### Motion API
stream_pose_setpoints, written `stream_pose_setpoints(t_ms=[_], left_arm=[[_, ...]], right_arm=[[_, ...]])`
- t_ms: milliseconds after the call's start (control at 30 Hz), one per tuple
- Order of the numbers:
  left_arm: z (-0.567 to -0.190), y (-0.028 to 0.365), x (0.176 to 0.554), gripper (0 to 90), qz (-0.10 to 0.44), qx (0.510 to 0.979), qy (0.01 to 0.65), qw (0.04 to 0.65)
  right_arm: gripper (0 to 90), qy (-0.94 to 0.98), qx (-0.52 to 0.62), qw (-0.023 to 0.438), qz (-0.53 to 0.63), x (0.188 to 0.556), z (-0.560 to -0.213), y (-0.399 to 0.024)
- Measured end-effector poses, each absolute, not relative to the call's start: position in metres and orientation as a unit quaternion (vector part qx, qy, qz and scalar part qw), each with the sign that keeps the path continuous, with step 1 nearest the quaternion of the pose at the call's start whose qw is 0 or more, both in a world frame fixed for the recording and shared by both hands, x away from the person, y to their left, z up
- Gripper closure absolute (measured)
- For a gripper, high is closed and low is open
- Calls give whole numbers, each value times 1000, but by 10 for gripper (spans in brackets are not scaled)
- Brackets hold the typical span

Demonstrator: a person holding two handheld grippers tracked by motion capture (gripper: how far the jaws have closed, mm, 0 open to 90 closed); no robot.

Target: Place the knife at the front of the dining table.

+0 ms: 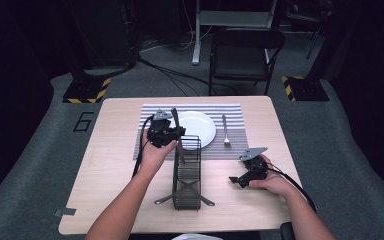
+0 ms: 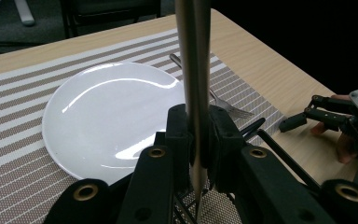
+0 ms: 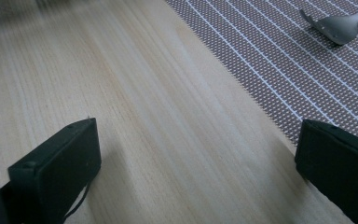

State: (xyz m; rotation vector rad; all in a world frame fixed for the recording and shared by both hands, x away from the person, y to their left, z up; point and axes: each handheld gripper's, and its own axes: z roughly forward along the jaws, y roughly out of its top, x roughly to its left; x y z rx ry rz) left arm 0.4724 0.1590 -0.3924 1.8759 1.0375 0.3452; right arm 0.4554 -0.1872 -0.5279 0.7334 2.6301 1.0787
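Left gripper (image 2: 196, 140) pinching a slim pale utensil handle (image 2: 193, 70) above the black wire-mesh caddy (image 1: 186, 175).

The handle stands nearly upright, clamped between the jaws, its lower end dipping into the caddy beside the round white plate (image 2: 107, 112) on the striped grey placemat (image 1: 230, 145). The right gripper (image 1: 242, 179) rests low on the light wooden table (image 3: 135, 116), jaws spread wide, near the metal fork (image 1: 225, 131).

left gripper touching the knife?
Touching. Left gripper view: left gripper has both jaws pressed against the upright knife, no gap either side.
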Motion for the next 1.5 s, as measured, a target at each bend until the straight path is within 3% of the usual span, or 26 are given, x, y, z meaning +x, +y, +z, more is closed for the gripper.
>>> stream_pose_setpoints(t_ms=[500, 1500], left_arm=[[-384, 156, 459, 823, 140, 775, 404, 465], [-318, 155, 451, 825, 180, 766, 377, 488]], right_arm=[[0, 891, 248, 103, 365, 455, -528, -187], [0, 891, 248, 103, 366, 455, -528, -187]])
